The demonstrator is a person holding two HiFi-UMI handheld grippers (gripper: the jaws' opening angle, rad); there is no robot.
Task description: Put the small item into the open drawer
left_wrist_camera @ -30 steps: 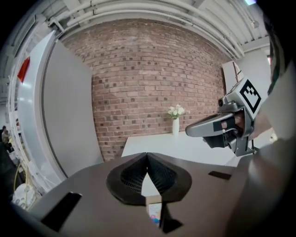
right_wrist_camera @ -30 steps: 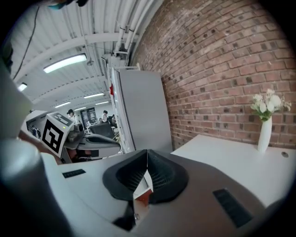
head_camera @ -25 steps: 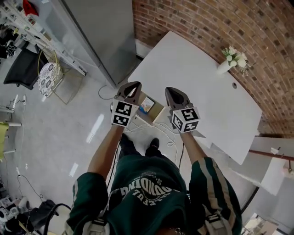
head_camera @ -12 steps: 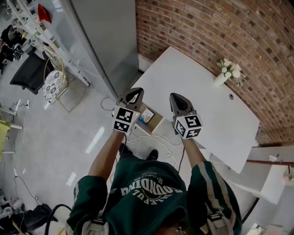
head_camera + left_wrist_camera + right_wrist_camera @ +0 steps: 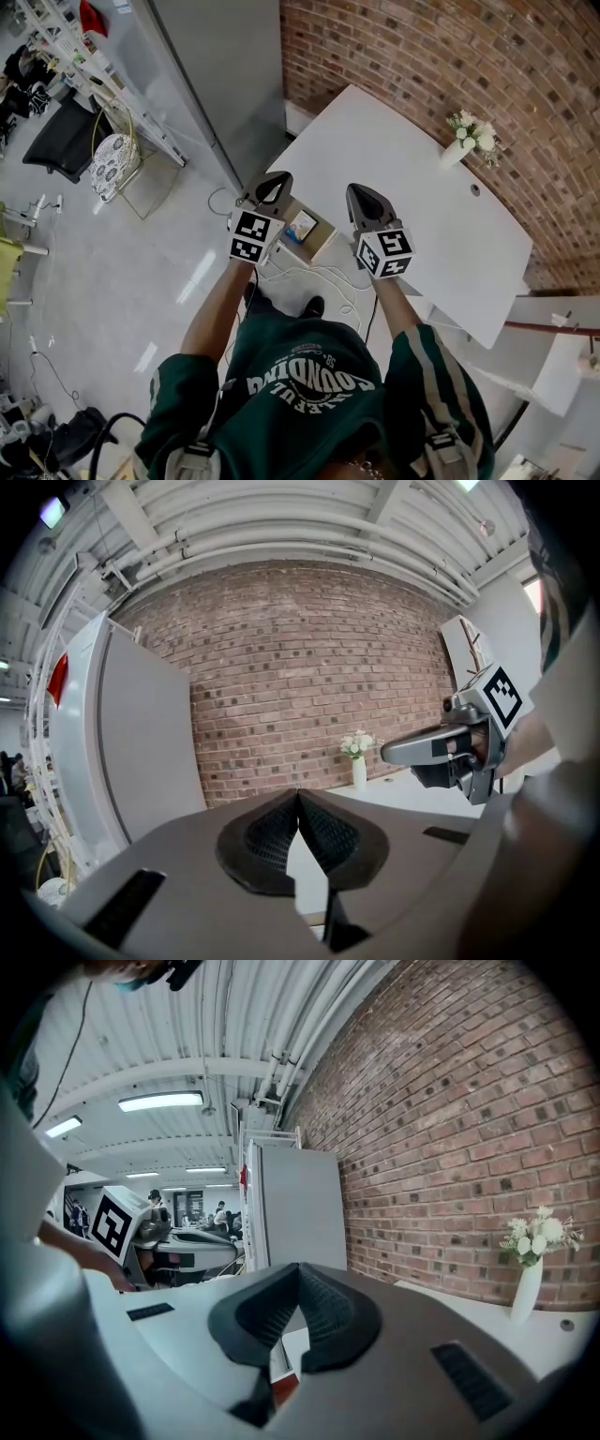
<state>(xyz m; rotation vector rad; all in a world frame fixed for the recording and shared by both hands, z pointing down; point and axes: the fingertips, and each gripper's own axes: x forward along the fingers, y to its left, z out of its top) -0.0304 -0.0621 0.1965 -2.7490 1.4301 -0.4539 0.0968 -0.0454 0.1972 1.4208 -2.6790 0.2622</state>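
Grippers barely shifted: left gripper [image 5: 272, 186] and right gripper [image 5: 362, 197], closed and empty, flank the open drawer [image 5: 323, 236] holding a small printed card [image 5: 301, 225]; keep clear of its rim.

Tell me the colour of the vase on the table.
White; the vase shows best in the right gripper view.

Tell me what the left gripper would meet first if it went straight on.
Probably the brick wall: the left gripper, shut, points over the white table, left of the vase. Depth is hard to judge.
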